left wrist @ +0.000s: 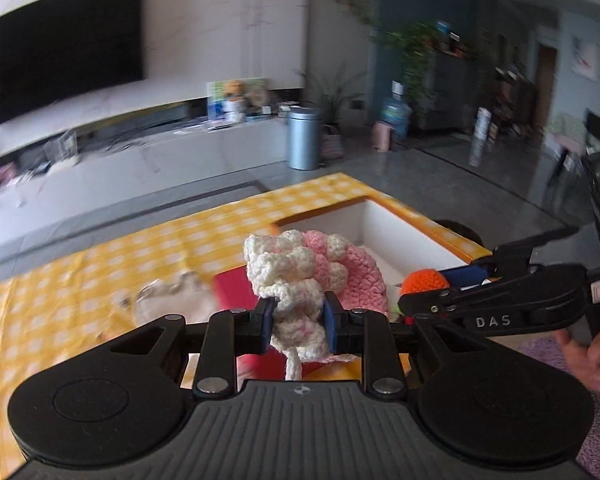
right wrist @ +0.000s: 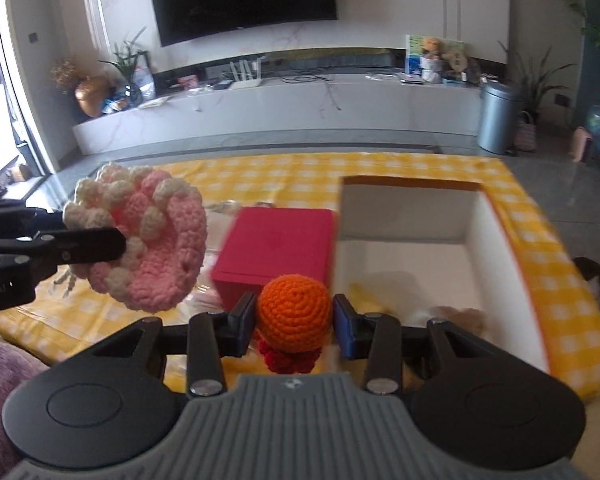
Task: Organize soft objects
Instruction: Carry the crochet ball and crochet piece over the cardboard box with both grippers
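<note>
While the left gripper (left wrist: 296,316) clamps the pink-and-cream crochet piece (left wrist: 312,276) aloft and the right gripper (right wrist: 294,322) pinches the orange crochet ball (right wrist: 294,312), both carry loads; next, I judge, comes release over the white box (right wrist: 500,248) beyond.

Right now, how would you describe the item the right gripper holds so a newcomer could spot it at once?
Start at the yellow checked tablecloth and find the white open box with the red box beside it. In front of the red box, the right gripper is shut on an orange crocheted ball. It is round and plain orange, unlike the frilly pink-and-white crocheted piece to its left.
</note>
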### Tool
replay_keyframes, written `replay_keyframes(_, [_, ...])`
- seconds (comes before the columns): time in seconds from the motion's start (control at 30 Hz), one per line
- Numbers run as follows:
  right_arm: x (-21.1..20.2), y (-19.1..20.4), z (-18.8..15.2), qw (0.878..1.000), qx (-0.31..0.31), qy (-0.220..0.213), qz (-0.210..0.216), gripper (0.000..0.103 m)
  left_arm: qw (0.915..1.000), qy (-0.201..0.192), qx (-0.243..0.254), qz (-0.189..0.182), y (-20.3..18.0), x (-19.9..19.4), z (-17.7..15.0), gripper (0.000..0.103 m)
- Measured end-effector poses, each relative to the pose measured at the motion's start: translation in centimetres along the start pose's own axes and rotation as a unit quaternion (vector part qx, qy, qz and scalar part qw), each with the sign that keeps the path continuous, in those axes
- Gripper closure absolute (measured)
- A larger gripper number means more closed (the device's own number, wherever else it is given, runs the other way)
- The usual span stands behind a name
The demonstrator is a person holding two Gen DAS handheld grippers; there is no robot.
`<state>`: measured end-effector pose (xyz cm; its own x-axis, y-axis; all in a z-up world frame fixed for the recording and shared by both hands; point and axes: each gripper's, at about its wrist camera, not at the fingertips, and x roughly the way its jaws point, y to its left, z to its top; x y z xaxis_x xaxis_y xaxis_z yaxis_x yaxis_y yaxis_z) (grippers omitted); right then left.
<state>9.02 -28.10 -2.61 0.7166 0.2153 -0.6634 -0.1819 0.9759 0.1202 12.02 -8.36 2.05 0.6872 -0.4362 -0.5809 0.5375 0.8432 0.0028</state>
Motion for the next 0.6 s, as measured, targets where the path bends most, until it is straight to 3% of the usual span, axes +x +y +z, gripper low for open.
replay_keyframes(0.27, [0.2, -6.8, -0.1, 0.999, 0.001, 0.029, -0.039, 0.063, 0.9921, 0.040, 0.116, -0.026, -5.7, 7.9, 3.6, 0.075])
replay_keyframes(0.43, [3.0, -9.4, 1.6, 0.998, -0.011, 0.054, -0.040, 0.063, 0.9837, 0.069, 0.164, -0.028, -7.6, 13.5, 4.6, 0.075])
replay_keyframes(0.6, [6.7, -11.5, 1.9, 0.994, -0.063, 0.072, -0.049, 0.063, 0.9773, 0.088, 0.191, -0.023, -7.9, 18.0, 4.0, 0.075])
